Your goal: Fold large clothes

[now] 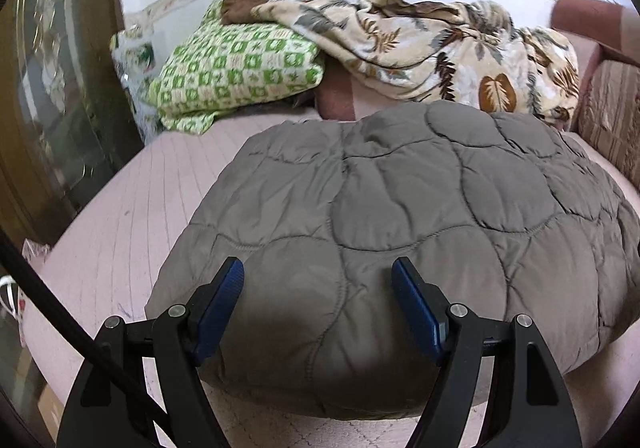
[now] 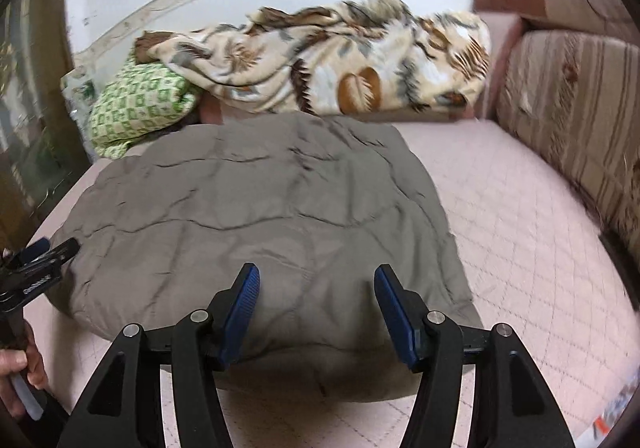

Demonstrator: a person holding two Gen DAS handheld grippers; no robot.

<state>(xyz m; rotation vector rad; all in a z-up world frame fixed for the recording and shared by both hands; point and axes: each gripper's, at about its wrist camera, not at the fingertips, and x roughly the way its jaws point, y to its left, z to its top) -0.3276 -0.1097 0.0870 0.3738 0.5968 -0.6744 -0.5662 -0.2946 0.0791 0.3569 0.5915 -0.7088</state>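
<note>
A grey quilted garment lies folded into a thick pad on the pink bed. It also shows in the right wrist view. My left gripper is open and empty, its blue pads spread over the garment's near left edge, just above it. My right gripper is open and empty over the garment's near right edge. The left gripper also shows at the left edge of the right wrist view, beside the garment's left side.
A green checked blanket and a leaf-patterned blanket lie bunched at the back against the white wall. A striped cushion lines the bed's right side. A dark wooden cabinet stands left. Pink mattress shows right of the garment.
</note>
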